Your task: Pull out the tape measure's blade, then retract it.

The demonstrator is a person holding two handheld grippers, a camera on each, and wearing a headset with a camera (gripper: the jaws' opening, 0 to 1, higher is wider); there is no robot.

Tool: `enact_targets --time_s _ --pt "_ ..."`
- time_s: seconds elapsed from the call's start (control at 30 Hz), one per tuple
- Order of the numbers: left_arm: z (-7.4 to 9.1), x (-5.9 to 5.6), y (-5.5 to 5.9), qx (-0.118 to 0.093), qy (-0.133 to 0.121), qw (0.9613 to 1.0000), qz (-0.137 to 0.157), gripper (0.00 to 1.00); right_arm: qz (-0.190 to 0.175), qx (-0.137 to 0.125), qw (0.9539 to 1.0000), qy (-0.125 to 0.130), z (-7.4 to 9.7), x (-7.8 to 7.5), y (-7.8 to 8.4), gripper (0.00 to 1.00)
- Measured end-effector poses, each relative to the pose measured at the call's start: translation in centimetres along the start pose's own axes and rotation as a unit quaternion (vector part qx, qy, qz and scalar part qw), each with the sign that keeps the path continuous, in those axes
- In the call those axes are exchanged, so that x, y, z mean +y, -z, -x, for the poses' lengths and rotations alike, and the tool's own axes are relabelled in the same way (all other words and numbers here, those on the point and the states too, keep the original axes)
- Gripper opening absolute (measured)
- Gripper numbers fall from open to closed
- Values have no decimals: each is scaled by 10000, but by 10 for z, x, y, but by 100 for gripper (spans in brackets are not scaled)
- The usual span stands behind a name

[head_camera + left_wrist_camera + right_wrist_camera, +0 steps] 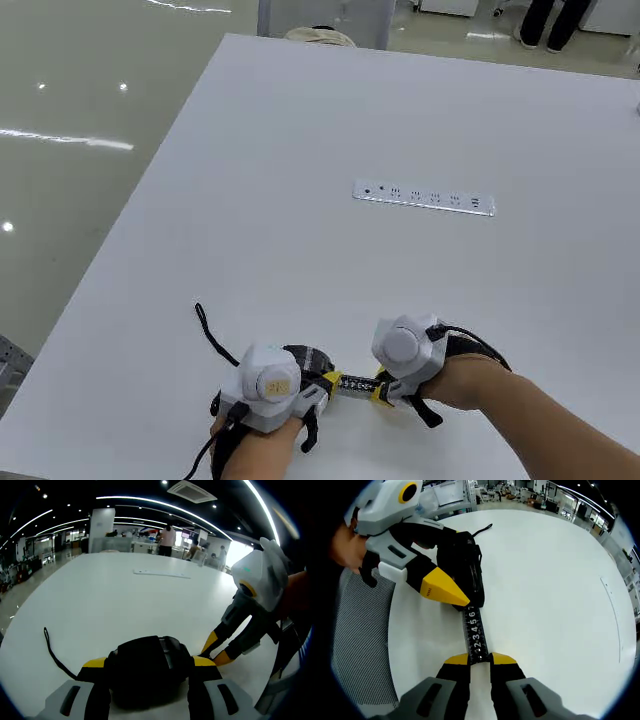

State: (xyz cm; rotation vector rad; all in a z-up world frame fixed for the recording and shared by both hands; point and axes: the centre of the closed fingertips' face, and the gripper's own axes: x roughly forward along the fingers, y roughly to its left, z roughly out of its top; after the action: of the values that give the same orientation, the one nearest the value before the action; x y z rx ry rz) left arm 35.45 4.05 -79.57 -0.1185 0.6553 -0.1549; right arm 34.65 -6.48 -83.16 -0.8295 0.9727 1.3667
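Nearest you, your left gripper [150,662] is clamped around the black tape measure [149,680], which rests near the front edge of the white table [400,120]. Your right gripper [480,658] pinches the end of the blade [474,630], a short length showing between the two; the wrist strap [212,335] trails leftward

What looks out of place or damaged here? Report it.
Nothing stands out. The left gripper clamps the tape measure case, the right gripper pinches the short, straight blade, and the strap trails loose on the table.
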Motion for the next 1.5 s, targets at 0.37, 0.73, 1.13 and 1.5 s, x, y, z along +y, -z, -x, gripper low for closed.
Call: enact_targets --time_s 0.37,0.73,1.13,1.5 --pt "0 0 0 -3 23 10000 51 59 32 -37 10000 -14 -3 1 -5 14" --pt "0 0 -1 -16 19 10000 53 59 34 -75 10000 -30 -4 1 -10 14" --pt "1 0 -1 -47 23 10000 4 59 41 -139 9999 -70 -9 3 -18 14" --pt "1 0 -1 -14 61 10000 2 59 82 -237 9996 -103 -11 4 -25 14"
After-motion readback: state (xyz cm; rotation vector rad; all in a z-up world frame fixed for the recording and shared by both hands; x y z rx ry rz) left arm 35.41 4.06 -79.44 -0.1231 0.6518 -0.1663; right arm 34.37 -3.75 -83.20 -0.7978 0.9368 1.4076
